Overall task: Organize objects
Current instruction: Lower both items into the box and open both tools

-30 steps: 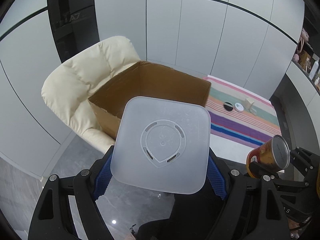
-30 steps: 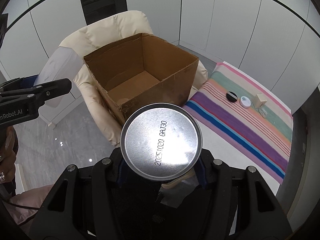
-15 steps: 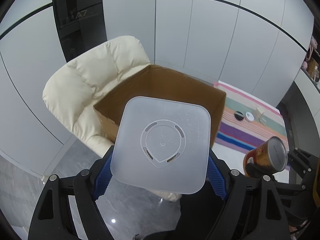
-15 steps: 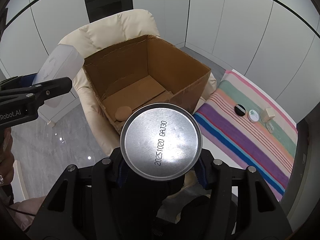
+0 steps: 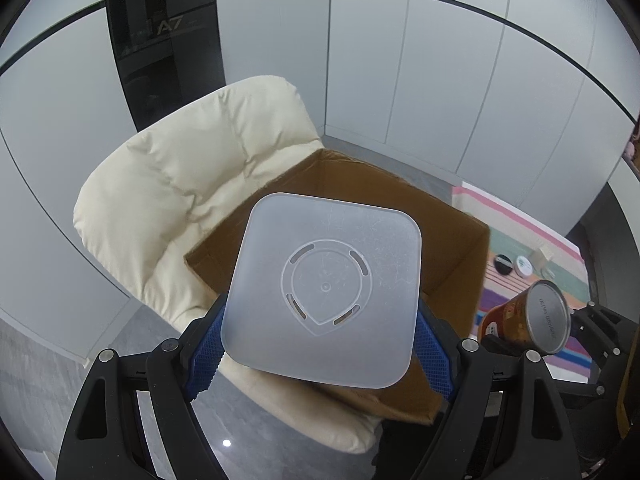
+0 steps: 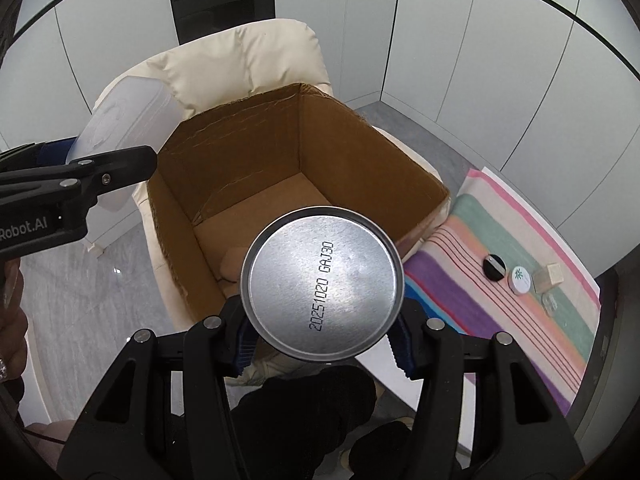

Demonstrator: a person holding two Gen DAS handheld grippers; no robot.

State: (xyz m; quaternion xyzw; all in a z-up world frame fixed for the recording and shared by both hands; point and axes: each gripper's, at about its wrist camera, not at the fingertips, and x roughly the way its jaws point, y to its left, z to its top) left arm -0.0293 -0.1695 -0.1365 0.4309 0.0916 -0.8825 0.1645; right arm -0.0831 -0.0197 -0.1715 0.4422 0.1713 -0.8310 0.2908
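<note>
Left gripper (image 5: 320, 344) over box (image 6: 256, 168) (cream armchair (image 5: 192, 184))

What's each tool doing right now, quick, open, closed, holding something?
Left tool: closed on the plastic tub.
Right tool: closed on the can.

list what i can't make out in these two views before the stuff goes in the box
- Left wrist view: the plastic container in the left gripper hides the cardboard box floor.
- Right wrist view: the can in the right gripper covers part of a tan object on the box floor; unidentifiable.
- Small items on the striped cloth: too small to identify.
</note>
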